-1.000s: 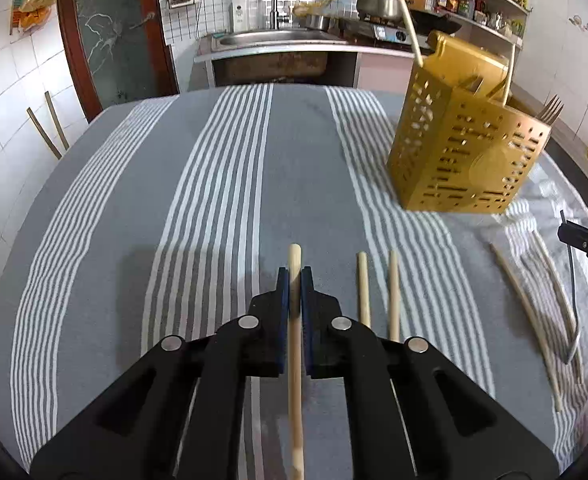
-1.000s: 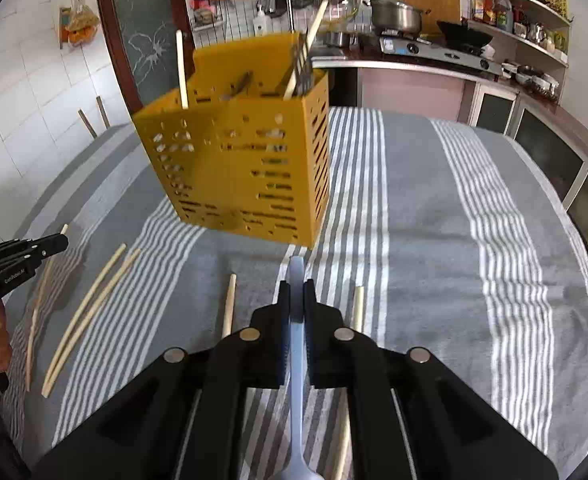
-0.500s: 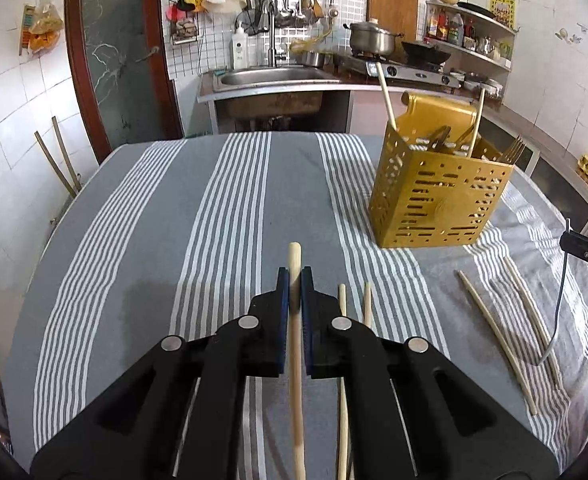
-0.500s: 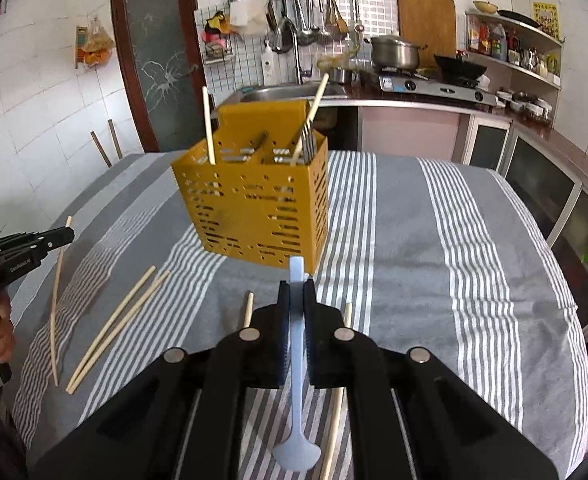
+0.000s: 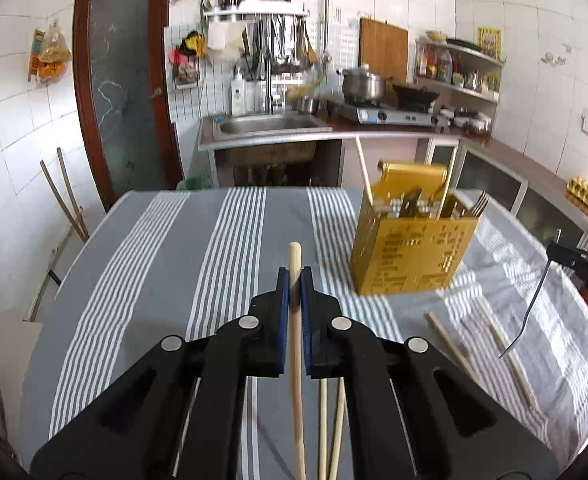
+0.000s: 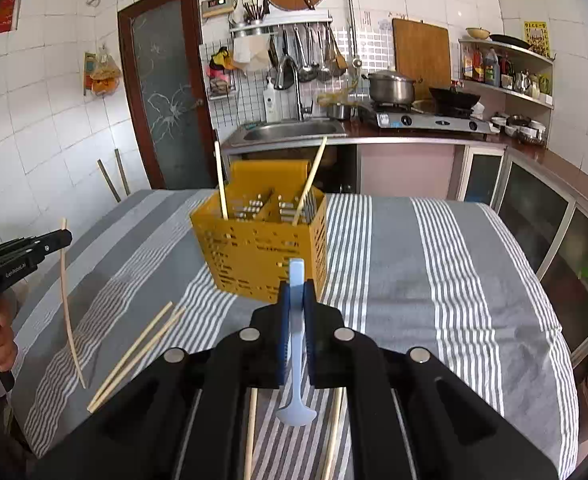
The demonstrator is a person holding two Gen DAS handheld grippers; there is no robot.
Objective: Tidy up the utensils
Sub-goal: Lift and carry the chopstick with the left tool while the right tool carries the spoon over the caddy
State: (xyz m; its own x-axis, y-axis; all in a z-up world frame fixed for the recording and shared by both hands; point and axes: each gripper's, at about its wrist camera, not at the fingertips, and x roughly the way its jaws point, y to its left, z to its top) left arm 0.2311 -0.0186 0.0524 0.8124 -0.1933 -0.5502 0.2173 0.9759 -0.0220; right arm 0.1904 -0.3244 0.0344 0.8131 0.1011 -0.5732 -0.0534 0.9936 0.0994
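Note:
A yellow perforated utensil caddy [image 5: 414, 248] [image 6: 262, 248] stands on the striped tablecloth and holds forks and two chopsticks. My left gripper [image 5: 294, 276] is shut on a wooden chopstick [image 5: 296, 344], held above the table left of the caddy. It shows at the left edge of the right wrist view [image 6: 60, 238] with the chopstick [image 6: 68, 308] hanging down. My right gripper [image 6: 297, 286] is shut on a light blue spoon [image 6: 296, 344], bowl end down, in front of the caddy. It shows at the right edge of the left wrist view [image 5: 554, 250].
Loose chopsticks lie on the cloth: a pair [image 6: 138, 354] left of the caddy and two [image 6: 251, 432] under my right gripper. The table edge [image 6: 582, 344] drops off at the right. A sink counter [image 6: 294, 132] and stove stand behind.
Both grippers have risen and pulled back from the table with their utensils. The caddy now looks smaller and farther away in both views.

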